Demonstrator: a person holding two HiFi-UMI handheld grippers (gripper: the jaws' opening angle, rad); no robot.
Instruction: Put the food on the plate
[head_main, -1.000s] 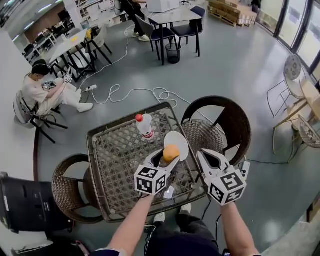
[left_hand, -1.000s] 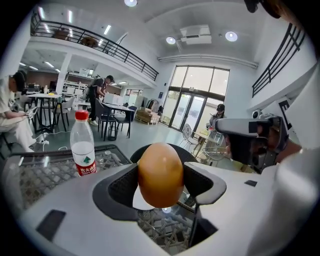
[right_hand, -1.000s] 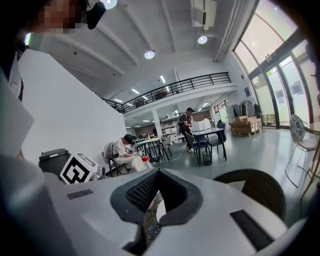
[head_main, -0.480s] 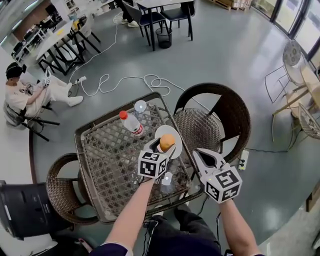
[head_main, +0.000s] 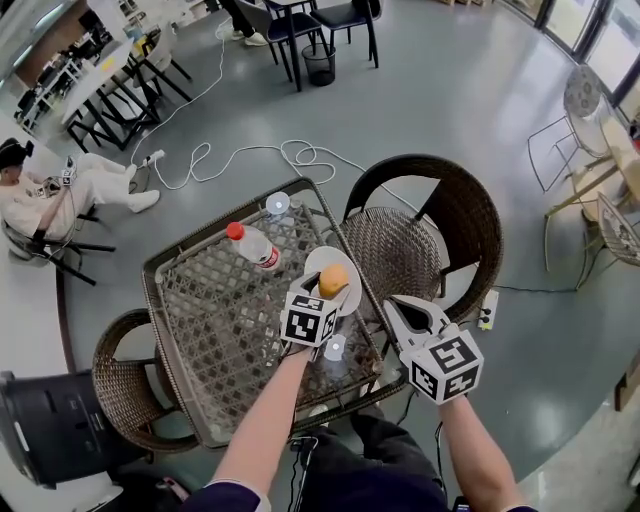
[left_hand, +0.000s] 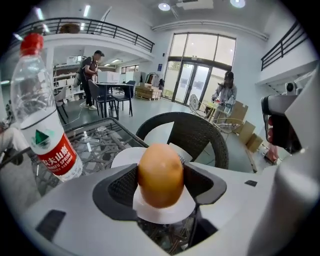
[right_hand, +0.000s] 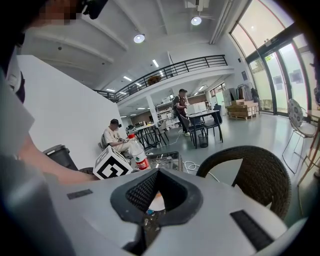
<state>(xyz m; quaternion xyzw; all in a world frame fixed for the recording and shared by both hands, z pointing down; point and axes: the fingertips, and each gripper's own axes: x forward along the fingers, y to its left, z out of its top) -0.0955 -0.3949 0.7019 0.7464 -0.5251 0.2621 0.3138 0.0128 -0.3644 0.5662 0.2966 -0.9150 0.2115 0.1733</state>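
Note:
An orange, egg-shaped piece of food (head_main: 333, 278) is clamped between the black pads of my left gripper (head_main: 329, 287), which is shut on it. In the left gripper view the food (left_hand: 160, 182) fills the gap between the jaws, and the white plate (left_hand: 124, 156) shows behind and under it. The food hangs over the middle of the plate (head_main: 351, 296) at the table's right side. I cannot tell whether it touches the plate. My right gripper (head_main: 393, 303) hovers off the table's right front corner, jaws together and empty; it is shut (right_hand: 158, 173).
A water bottle with a red cap (head_main: 252, 246) lies left of the plate on the glass-topped wicker table (head_main: 210, 330). Small clear round objects (head_main: 278, 205) (head_main: 335, 348) sit at the far and near edges. Wicker chairs (head_main: 440, 215) (head_main: 125, 375) flank the table. A black bin (head_main: 50, 430) stands at the left.
My left gripper has carried the food forward from the plate's near edge to over its middle. The right gripper has stayed beside the table corner.

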